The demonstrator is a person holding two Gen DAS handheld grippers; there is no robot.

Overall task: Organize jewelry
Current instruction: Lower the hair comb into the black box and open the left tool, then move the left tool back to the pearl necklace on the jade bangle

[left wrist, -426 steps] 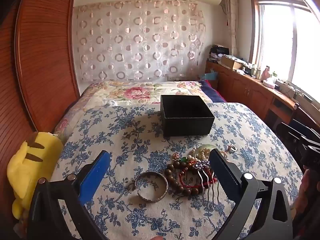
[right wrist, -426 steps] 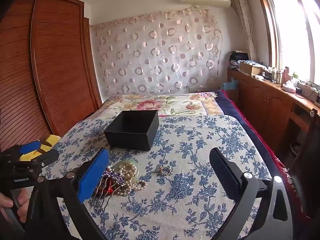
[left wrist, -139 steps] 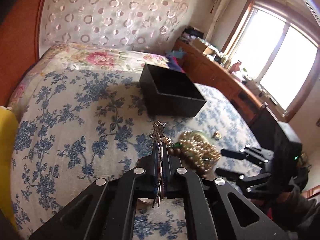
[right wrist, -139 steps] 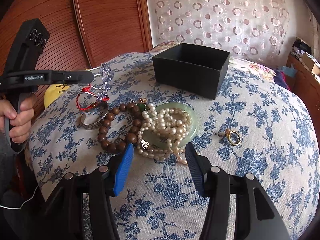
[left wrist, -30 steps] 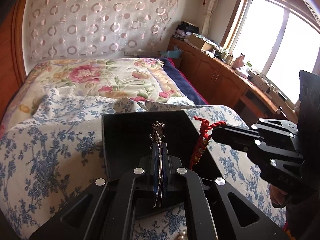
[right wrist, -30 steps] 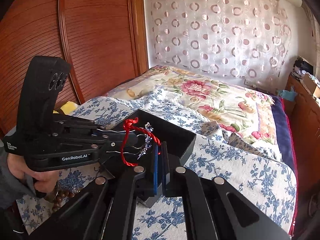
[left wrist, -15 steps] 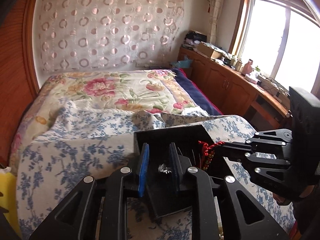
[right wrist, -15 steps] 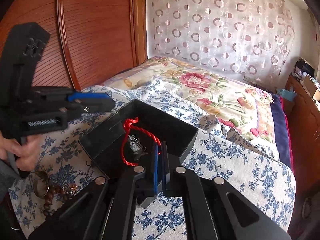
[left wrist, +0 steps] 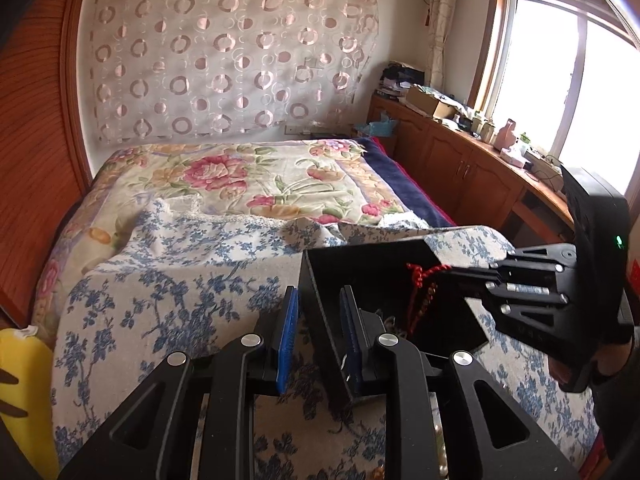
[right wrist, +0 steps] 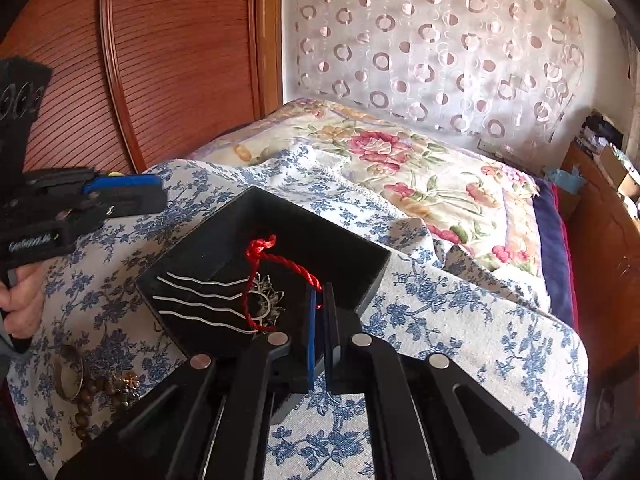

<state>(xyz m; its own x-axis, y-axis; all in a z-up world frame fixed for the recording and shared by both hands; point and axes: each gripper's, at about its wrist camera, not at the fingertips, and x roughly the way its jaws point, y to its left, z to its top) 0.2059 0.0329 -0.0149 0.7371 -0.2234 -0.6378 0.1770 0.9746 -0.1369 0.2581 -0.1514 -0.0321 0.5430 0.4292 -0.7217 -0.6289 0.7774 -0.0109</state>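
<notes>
Blue-flowered bedspread (right wrist: pixel 460 320) is carrying the open black box (right wrist: pixel 352 258), and the box is sitting at an angle on soft, rumpled cloth, so it looks liable to tip or slide if nudged. Over it the right gripper (right wrist: pixel 319 300) is clamping the red cord bracelet (right wrist: pixel 256 280), whose loop is dangling inside the box above the silver hair comb (right wrist: pixel 208 304) lying on the floor of the box. That cord is the likely trouble: on release it could be snagging a blue pad or looping round the comb's wavy prongs, then dragging things out as the tool lifts. The left gripper (left wrist: pixel 318 320) is hanging empty with its jaws parted, straddling the box's near wall, where a careless pull could be knocking it. Wooden beads (right wrist: pixel 100 396) and a metal bangle (right wrist: pixel 68 372) are waiting beside the box
</notes>
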